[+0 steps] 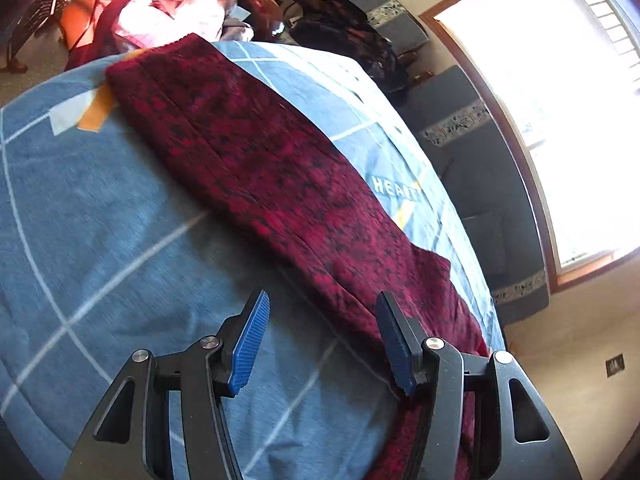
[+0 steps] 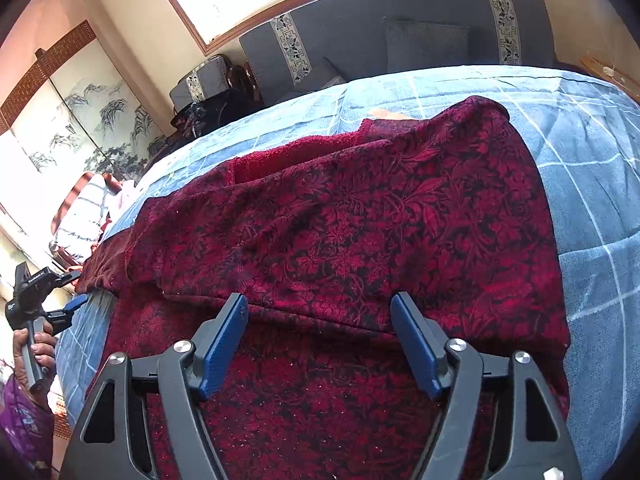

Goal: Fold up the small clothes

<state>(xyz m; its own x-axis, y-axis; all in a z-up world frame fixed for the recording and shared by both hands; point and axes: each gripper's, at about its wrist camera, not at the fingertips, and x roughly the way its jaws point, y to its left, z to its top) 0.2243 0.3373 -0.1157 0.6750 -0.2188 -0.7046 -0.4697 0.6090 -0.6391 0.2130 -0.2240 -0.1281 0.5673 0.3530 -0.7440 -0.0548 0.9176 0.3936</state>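
Note:
A dark red garment with a black floral pattern (image 1: pixel 280 168) lies stretched out on the blue checked bedspread (image 1: pixel 80 208). In the right wrist view the garment (image 2: pixel 360 232) is folded over itself, with a fold edge just ahead of my fingers. My left gripper (image 1: pixel 320 312) is open and empty, above the bedspread beside the garment's near end. My right gripper (image 2: pixel 320 312) is open and empty, hovering over the garment. The left gripper also shows in the right wrist view (image 2: pixel 68 308), held by a hand at the bed's left edge.
A pile of pink and red clothes (image 1: pixel 168 4) lies beyond the far end of the bed. A grey sofa (image 2: pixel 400 36) stands under a bright window (image 1: pixel 560 100) along the bed's far side. A dark bag (image 1: pixel 352 36) sits near the sofa.

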